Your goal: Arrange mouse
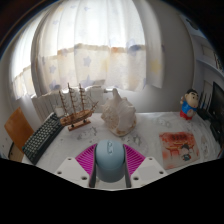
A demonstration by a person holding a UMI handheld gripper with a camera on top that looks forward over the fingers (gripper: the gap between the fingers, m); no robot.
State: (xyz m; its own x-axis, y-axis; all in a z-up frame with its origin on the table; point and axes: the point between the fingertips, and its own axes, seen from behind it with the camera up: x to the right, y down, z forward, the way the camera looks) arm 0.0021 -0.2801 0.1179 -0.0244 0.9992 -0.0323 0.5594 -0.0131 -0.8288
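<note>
Both fingers [109, 166] around mouse [109, 158]

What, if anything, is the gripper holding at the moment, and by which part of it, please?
The gripper holds the mouse by its two long sides, a pad pressed against each.

A pale table [150, 125] is carrying a keyboard [40, 137] at left, a model ship [75, 105], a shell-like ornament [118, 112] (centre), a red booklet [178, 143] and a figurine [187, 104] at right.
</note>
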